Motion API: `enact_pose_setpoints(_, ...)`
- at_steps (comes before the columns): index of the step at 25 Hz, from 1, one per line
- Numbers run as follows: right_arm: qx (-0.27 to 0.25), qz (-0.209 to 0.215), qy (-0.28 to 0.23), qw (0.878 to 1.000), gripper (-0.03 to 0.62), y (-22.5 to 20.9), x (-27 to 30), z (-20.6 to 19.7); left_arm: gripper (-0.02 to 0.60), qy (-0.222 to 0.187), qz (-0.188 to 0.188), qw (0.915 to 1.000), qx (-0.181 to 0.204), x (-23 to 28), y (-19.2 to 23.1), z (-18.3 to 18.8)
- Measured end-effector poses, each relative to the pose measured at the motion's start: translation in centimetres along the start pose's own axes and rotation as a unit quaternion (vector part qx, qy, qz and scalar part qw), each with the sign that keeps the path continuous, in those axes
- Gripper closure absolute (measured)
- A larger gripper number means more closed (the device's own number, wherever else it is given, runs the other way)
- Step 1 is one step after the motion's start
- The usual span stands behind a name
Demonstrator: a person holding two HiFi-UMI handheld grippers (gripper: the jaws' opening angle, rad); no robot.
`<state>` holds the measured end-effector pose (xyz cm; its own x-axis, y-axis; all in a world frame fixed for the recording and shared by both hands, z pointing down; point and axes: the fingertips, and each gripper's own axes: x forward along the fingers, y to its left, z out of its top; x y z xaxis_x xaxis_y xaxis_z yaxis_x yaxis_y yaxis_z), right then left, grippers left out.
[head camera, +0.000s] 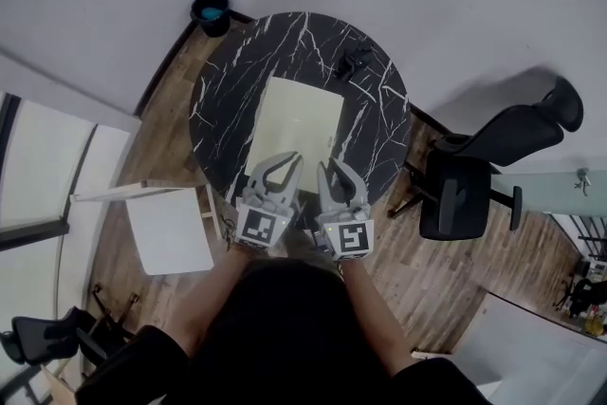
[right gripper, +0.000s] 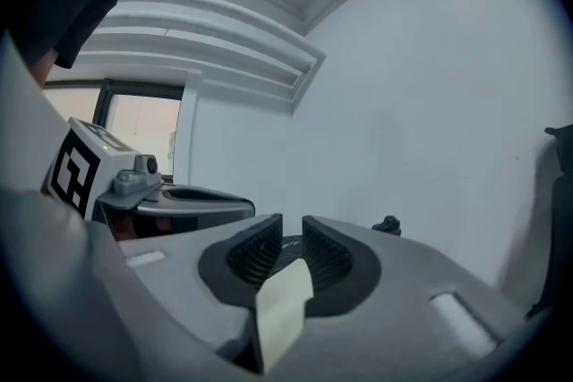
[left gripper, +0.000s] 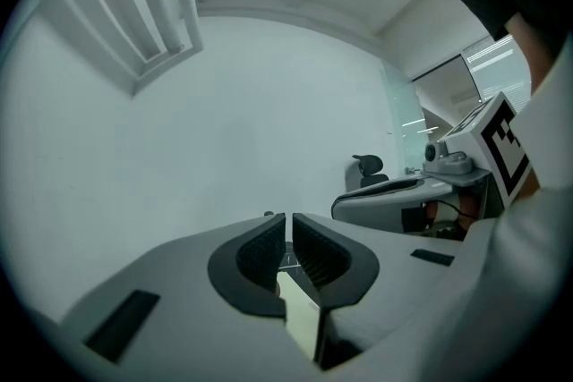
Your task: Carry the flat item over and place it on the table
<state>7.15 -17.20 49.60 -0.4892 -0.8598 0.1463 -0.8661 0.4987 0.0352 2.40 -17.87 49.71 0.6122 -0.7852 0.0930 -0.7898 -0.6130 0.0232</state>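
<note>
The flat item [head camera: 296, 120] is a pale yellow sheet lying on the round black marble table [head camera: 223, 81]. Both grippers hover side by side over its near edge. The left gripper [head camera: 285, 161] has its jaws drawn together to a thin slit, with nothing pinched. The right gripper [head camera: 337, 168] is also nearly closed and empty. In the left gripper view the gripper [left gripper: 288, 224] points level, and the sheet [left gripper: 300, 318] shows below through the gap behind the pads. The right gripper view shows the same: the gripper [right gripper: 293, 228] is empty, with the sheet [right gripper: 282, 309] beneath it.
A small black object [head camera: 353, 64] sits on the table's far right part. A dark bucket [head camera: 211, 12] stands on the floor by the wall. A black office chair [head camera: 493, 166] is at the right, and a white square stand [head camera: 171, 228] at the left.
</note>
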Motion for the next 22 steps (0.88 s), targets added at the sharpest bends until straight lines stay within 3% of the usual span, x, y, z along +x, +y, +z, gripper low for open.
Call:
enact_pose_setpoints(7, -0.017, -0.006, -0.032, 0.999, 0.544, 0.0, -1.0, 3.9, 0.557, -0.047, -0.011, 0.9985, 0.026, -0.6, -1.3, 4.0)
enact_pose_setpoints(12, -0.026, -0.011, -0.059, 0.998, 0.56, 0.9, -1.5, 6.3, 0.575, -0.077, -0.01, 0.9943, 0.072, -1.4, -1.8, 7.2)
enact_pose_setpoints(22, -0.08, -0.031, -0.101, 0.991, 0.594, 2.7, -2.6, 10.3, 0.577, -0.094, -0.011, 0.9912, 0.092, -2.6, -1.4, 10.4)
